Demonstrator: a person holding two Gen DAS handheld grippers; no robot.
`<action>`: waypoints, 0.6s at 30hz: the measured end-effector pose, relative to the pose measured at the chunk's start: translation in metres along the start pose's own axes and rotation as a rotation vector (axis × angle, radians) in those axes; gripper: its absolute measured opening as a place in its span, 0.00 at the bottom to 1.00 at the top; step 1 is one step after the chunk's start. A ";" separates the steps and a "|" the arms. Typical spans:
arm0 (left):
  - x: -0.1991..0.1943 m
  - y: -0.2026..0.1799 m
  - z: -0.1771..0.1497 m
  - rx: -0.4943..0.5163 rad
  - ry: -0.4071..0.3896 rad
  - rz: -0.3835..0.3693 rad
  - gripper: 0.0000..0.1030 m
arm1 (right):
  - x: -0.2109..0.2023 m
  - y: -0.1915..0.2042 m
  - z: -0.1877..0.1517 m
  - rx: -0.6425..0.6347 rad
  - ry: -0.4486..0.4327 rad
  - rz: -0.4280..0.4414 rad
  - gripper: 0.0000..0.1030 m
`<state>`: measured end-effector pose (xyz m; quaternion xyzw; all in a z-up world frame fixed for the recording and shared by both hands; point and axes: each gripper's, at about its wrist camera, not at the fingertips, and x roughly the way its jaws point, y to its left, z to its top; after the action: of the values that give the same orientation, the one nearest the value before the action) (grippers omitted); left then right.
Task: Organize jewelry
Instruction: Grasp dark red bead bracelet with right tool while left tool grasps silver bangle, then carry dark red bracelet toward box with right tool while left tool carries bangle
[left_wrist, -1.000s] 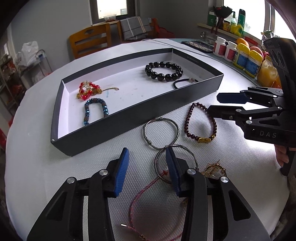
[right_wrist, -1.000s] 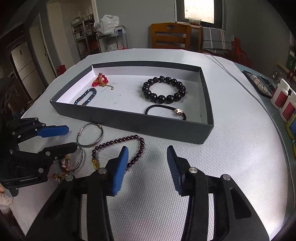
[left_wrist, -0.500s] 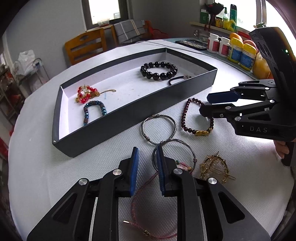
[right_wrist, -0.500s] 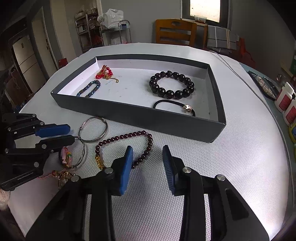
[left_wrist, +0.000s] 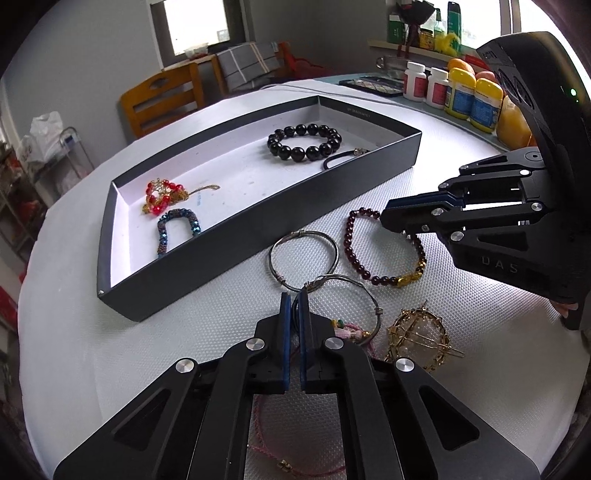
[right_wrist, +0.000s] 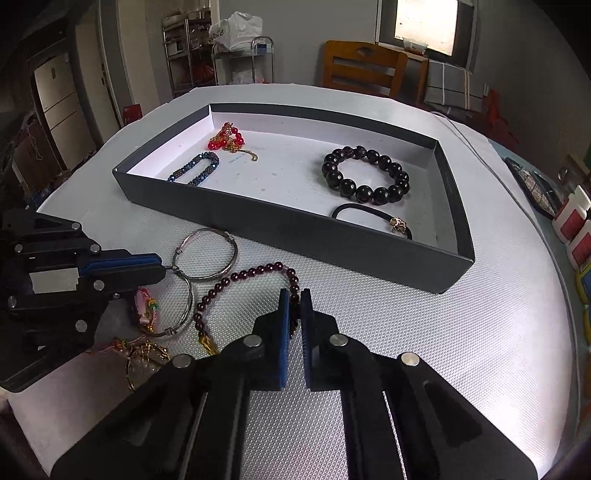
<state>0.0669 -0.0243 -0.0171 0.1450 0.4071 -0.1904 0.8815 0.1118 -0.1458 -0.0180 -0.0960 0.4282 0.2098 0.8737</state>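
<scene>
Now that both were open a second ago, my left hand-held gripper (left_wrist: 294, 301) has clamped the bangle (left_wrist: 341, 302) and my right hand-held gripper (right_wrist: 294, 301) the bead bracelet (right_wrist: 258, 291), both beside the tray (left_wrist: 258, 221) near the bench's front edge, ready for lifting in.

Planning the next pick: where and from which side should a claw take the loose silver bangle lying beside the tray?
Come from above, one finger inside the loose silver bangle, one outside, pinching its thin wire; it lies flat, so a sideways approach finds no edge. Probably best: the arc away from the red bead bracelet, since the tray wall and second bangle crowd other arcs.
</scene>
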 end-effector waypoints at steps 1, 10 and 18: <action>-0.001 0.001 0.000 -0.006 -0.003 -0.003 0.03 | 0.000 -0.002 0.000 0.009 -0.001 0.012 0.05; -0.015 0.005 0.001 -0.026 -0.054 -0.022 0.03 | -0.020 0.002 0.001 -0.011 -0.088 0.011 0.05; -0.039 0.015 0.010 -0.072 -0.132 -0.039 0.03 | -0.042 -0.004 0.009 0.008 -0.174 0.027 0.05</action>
<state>0.0574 -0.0065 0.0208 0.0923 0.3576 -0.2020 0.9071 0.0965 -0.1579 0.0207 -0.0683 0.3527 0.2274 0.9051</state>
